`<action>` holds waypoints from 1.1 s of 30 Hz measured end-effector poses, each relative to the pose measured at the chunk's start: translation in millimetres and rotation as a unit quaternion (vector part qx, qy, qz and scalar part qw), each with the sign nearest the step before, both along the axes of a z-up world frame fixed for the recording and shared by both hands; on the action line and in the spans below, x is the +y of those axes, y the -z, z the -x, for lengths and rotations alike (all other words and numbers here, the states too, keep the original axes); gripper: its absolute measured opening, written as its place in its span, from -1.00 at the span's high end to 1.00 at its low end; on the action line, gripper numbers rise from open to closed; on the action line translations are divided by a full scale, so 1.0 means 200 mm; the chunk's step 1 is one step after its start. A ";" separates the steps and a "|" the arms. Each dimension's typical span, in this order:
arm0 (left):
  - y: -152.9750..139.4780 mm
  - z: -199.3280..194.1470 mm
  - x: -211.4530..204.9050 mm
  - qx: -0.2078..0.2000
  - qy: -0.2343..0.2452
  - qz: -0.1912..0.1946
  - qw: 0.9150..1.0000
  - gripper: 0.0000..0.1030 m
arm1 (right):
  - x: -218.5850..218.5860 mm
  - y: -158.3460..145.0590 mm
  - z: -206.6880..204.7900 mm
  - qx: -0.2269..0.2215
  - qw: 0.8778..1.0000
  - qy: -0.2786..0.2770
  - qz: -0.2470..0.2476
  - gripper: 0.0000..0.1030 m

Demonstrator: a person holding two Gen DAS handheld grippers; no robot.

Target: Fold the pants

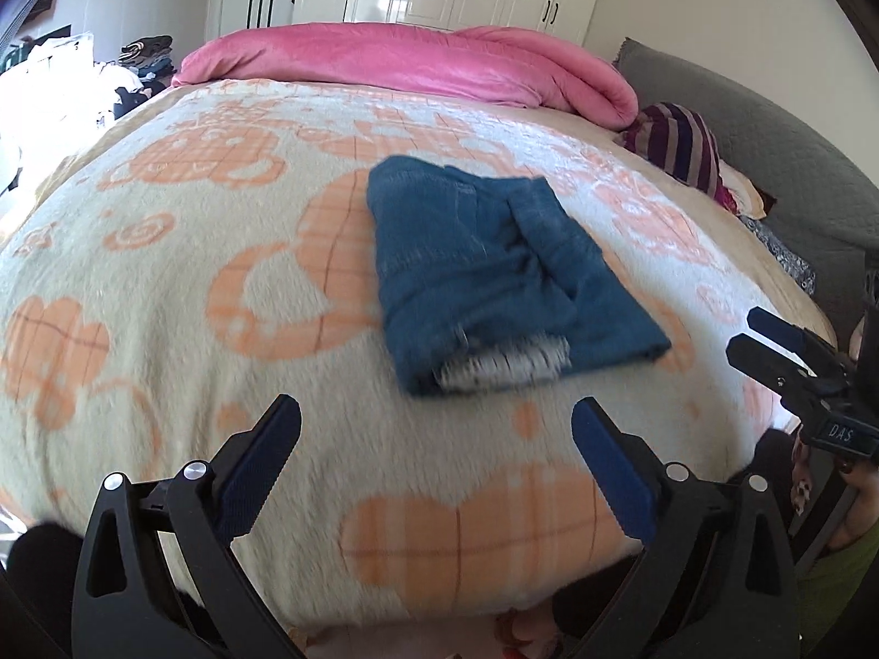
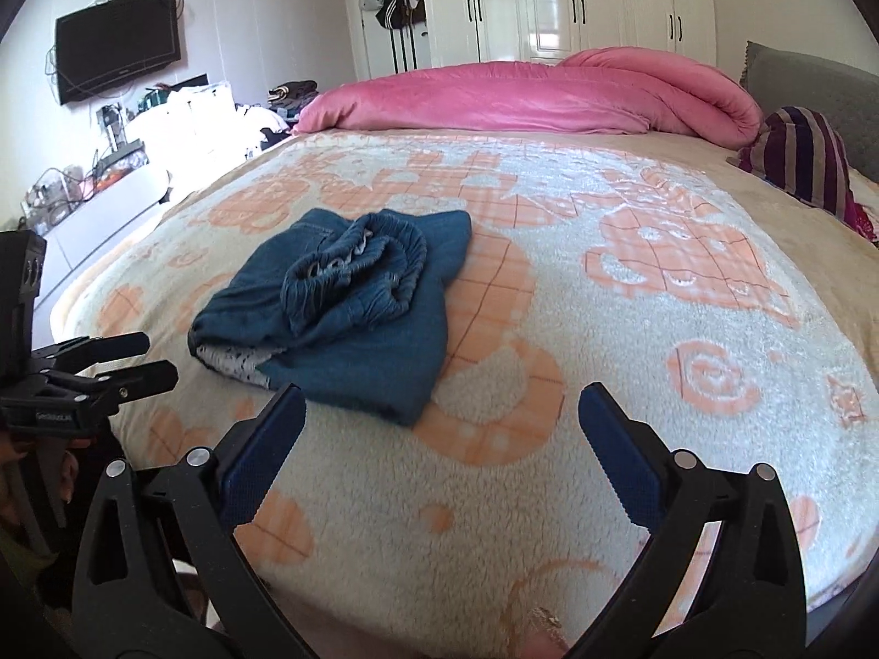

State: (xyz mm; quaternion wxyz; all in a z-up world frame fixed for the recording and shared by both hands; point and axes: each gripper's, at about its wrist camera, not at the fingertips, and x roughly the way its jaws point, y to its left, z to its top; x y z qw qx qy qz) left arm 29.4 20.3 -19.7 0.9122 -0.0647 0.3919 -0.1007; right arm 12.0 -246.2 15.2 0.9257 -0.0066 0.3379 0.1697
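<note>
The pants (image 1: 494, 269) lie in a small blue bundle on the bed (image 1: 165, 285), about in the middle of the blanket and a bit nearer the front edge than the pink quilt (image 1: 417, 63) at the far edge. They look folded up already. The stretchy waist sits bunched on top, and a bit of white lining pokes out at the end nearest the front edge.

What could go wrong? The bundle looks loose and lumpy. I think the bunched waist could slip off the top and let the fold fall open, because nothing presses it down. If a gripper came back and bumped it, the soft fuzzy blanket might let the whole pile slide or tip. The white lining could get pulled out more if a jaw caught it.

The left gripper (image 1: 437, 431) has its jaws wide apart with nothing between them. The pants lie just past its tips, farther in on the bed and not touching. The right gripper (image 2: 442, 417) also has its jaws wide apart and holds nothing. In its view the pants (image 2: 335, 302) lie ahead and off to the left, with a corner of the bundle close to the left jaw tip, but I cannot tell if they touch.
</note>
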 end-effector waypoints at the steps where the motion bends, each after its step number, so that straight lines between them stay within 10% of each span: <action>1: 0.01 0.01 -0.01 -0.001 0.000 0.000 1.000 -0.92 | 0.01 0.00 0.01 0.003 1.000 -0.003 0.000 -0.83; 33: 0.04 0.09 -0.01 0.002 -0.019 0.005 1.000 -0.92 | 0.11 0.07 0.08 0.031 0.999 -0.010 0.009 -0.83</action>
